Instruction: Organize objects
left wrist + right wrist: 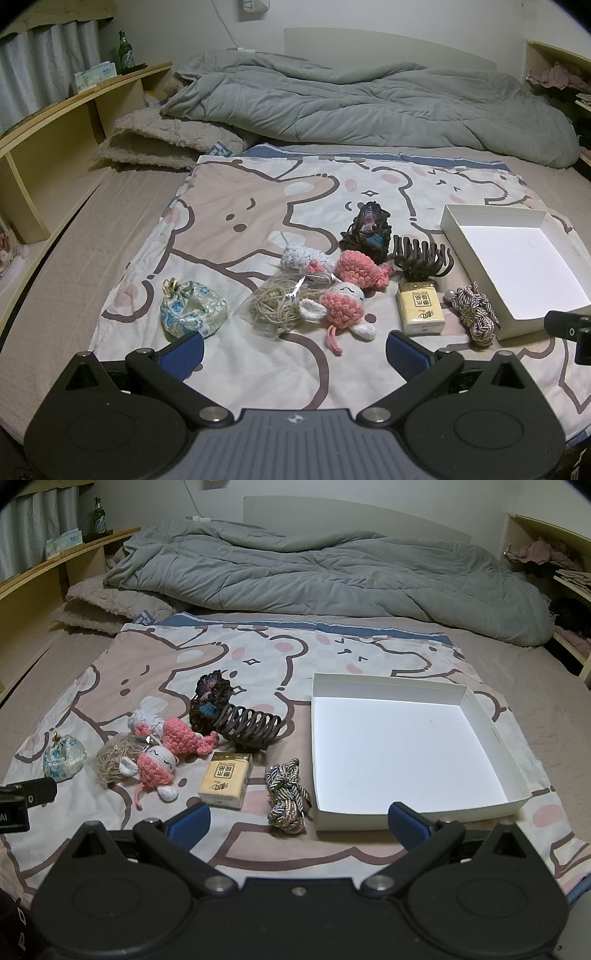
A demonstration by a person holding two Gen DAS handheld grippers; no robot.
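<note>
Small items lie on a cartoon-print cloth [236, 206] on a bed: a floral pouch [192, 313], a bagged cord coil [275, 306], pink-and-white crochet toys [343, 304], a dark crochet piece [365, 230], a brown hair claw [423, 258], a yellow tissue pack [421, 306] and a braided rope bundle [474, 314]. A shallow white box [406, 749] stands empty at the right. My left gripper [295, 352] is open, hovering before the toys. My right gripper [297, 825] is open, just before the rope bundle [286, 794] and the box's near wall.
A rumpled grey duvet [325, 572] covers the far half of the bed. A folded beige blanket [162, 140] lies at the far left. Wooden shelving [55, 140] with a green bottle [125, 51] runs along the left; another shelf [546, 557] stands at the right.
</note>
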